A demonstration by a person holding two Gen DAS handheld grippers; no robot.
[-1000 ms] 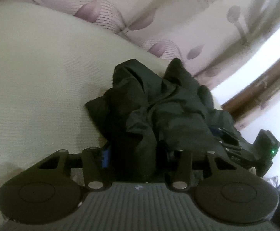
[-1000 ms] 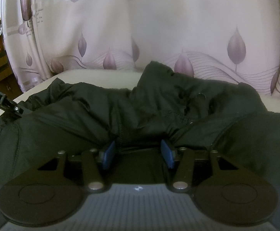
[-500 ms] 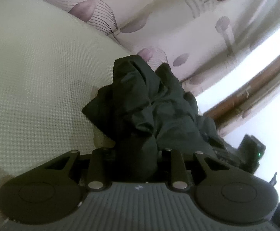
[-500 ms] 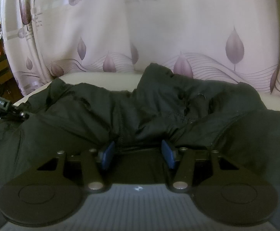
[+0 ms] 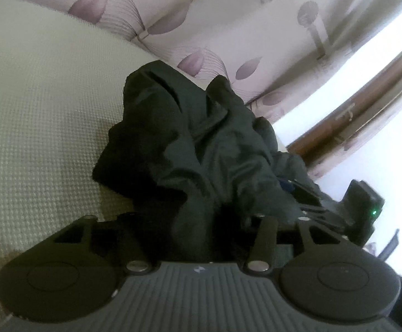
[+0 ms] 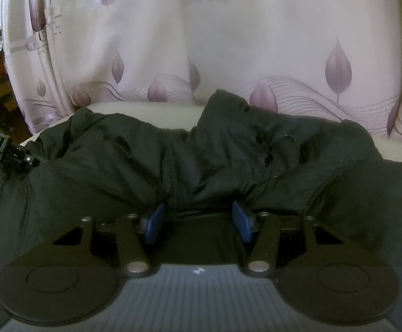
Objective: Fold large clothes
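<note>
A: Start at the right tool [image 6: 198, 215]. What is it doing?

B: Its blue pads [image 6: 153, 219] stand half spread with a bunched ridge of the black jacket [image 6: 228, 160] between them. The cloth touches both, so I read it as a loose pinch on the near hem, though I can't swear the pads press.

A: And the left tool [image 5: 198, 221]?

B: Its jaws have just been opening, with a thick hanging fold of the same jacket [image 5: 201, 152] between them. The pads are buried under cloth, so whether they bite or merely straddle it, I cannot tell.

A: Where does the garment lie?

B: On the pale woven bed cover [image 5: 40, 116], heaped near the far right edge, against the leaf-print curtain [image 6: 228, 41]. From the right view it spreads wide, left to right, still rumpled, a snap button showing near its middle.

A: So how far along?

B: Early, I judge. No flat panel, no clean crease. Both sides still need lifting, spreading smooth, then folding over.
</note>
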